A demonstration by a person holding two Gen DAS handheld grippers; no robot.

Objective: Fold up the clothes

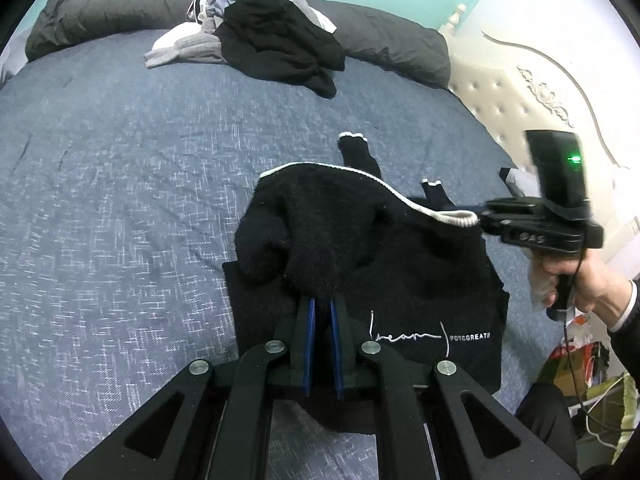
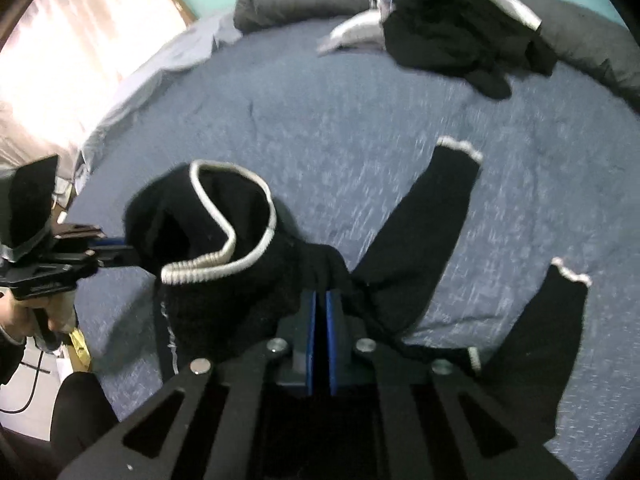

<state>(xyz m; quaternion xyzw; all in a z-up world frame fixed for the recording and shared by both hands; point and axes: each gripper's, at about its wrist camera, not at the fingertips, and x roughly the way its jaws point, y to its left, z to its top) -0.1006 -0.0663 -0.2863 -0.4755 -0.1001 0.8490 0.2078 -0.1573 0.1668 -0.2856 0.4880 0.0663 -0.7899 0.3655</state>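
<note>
A black fuzzy sweater point(image 1: 360, 248) with white ribbed trim and a white script logo point(image 1: 404, 336) is bunched up on the blue bedspread point(image 1: 120, 160). My left gripper point(image 1: 322, 300) is shut on a fold of its black fabric. In the right wrist view the left gripper point(image 2: 124, 254) holds the sweater's left side. My right gripper point(image 2: 320, 294) is shut on black fabric near the sleeves; from the left wrist view the right gripper point(image 1: 480, 222) pinches the sweater at the white ribbed edge. Two sleeves point(image 2: 424, 232) with white cuffs point(image 2: 460, 148) lie spread on the bed.
A pile of black, grey and white clothes point(image 1: 272, 36) lies at the far side of the bed against a rolled dark grey duvet point(image 1: 120, 4). A cream tufted headboard point(image 1: 520, 92) stands at the right. Bags and clutter point(image 1: 580, 364) sit on the floor. A bright curtain point(image 2: 80, 40) hangs left.
</note>
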